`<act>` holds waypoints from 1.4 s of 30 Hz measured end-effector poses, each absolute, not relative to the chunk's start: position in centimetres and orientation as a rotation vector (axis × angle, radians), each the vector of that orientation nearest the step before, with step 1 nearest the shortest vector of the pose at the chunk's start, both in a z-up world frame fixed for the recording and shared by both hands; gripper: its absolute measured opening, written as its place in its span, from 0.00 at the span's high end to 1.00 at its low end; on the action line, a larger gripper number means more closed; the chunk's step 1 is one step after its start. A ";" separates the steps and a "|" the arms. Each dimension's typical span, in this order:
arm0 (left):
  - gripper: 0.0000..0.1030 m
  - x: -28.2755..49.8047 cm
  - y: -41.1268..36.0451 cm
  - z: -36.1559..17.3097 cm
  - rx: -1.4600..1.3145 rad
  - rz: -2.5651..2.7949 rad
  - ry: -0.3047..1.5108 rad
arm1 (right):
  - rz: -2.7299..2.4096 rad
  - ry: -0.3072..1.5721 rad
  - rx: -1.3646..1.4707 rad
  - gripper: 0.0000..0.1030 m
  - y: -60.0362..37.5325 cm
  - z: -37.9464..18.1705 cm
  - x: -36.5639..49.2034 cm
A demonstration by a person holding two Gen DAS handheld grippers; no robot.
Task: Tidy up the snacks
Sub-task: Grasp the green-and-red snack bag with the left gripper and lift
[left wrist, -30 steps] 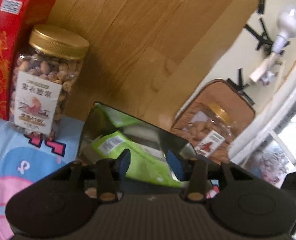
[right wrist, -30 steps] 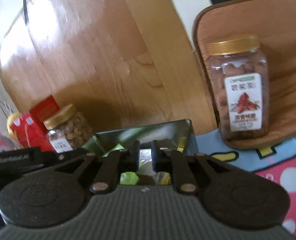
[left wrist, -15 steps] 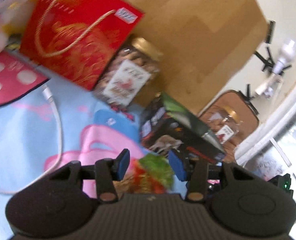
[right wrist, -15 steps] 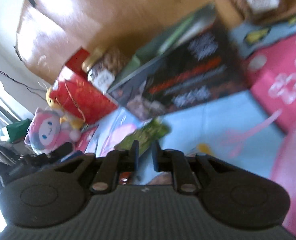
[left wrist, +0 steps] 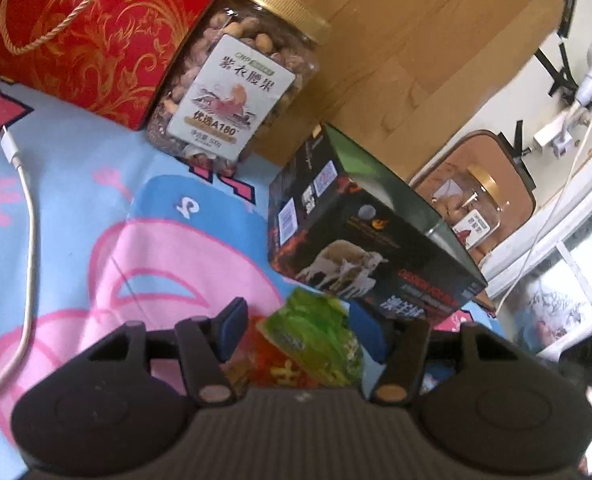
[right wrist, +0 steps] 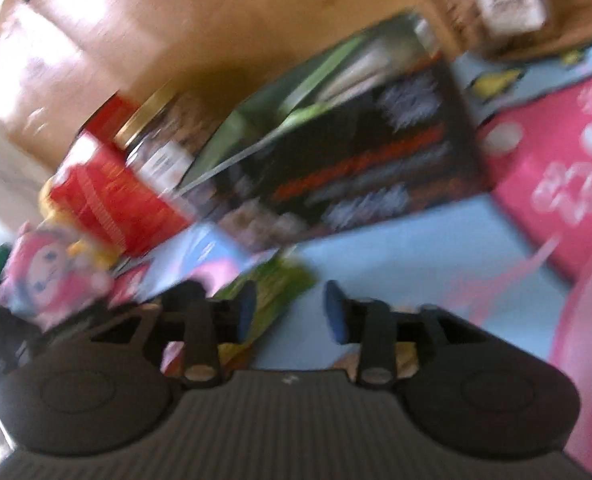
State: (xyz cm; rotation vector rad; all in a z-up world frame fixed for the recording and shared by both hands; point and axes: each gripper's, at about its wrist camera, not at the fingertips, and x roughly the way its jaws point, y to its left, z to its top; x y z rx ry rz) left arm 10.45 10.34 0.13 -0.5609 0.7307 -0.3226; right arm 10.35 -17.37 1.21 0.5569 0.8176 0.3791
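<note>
Evidently the step is fetching the next packet: the left tool [left wrist: 302, 334], spread wide, straddles the green snack packet [left wrist: 316, 338] and must close, while the right tool [right wrist: 289, 312] hangs open beside it.

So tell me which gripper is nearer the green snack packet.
Left. The left gripper has the green snack packet between its open fingers; the right gripper is open beside it, the packet by its left finger.

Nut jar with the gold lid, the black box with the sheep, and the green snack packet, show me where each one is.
nut jar [left wrist: 231, 100], left wrist view, on its white label.
black box [left wrist: 376, 248], left wrist view, on its front face.
green snack packet [left wrist: 316, 336], left wrist view, on its green upper part.
</note>
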 end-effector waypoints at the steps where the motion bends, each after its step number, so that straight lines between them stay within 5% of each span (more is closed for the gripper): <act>1: 0.44 10.3 10.2 0.1 -0.554 -0.325 0.726 | 0.365 0.806 0.554 0.54 -17.6 1.1 11.0; 9: 0.46 8.6 9.8 0.0 -0.581 -0.376 0.735 | 0.508 0.874 0.556 0.61 -15.1 0.3 11.5; 12: 0.48 7.1 10.3 -0.2 -0.621 -0.382 0.737 | 0.567 0.916 0.576 0.75 -14.5 0.2 9.6; 22: 0.70 1.9 11.2 1.3 -0.719 -0.466 0.682 | 0.699 0.894 0.663 0.76 -14.7 1.3 4.3; 29: 0.72 -1.4 12.1 2.5 -0.755 -0.491 0.640 | 0.786 0.892 0.604 0.77 -12.1 2.7 1.6; 35: 0.61 -1.1 14.8 1.8 -0.815 -0.402 0.657 | 0.687 0.798 0.633 0.76 -15.3 3.6 1.8; 38: 0.45 0.1 15.3 1.9 -0.798 -0.360 0.656 | 0.632 0.803 0.676 0.69 -17.1 3.2 3.1; 42: 0.44 2.9 15.0 2.0 -0.756 -0.343 0.676 | 0.597 0.876 0.736 0.67 -17.3 1.8 5.8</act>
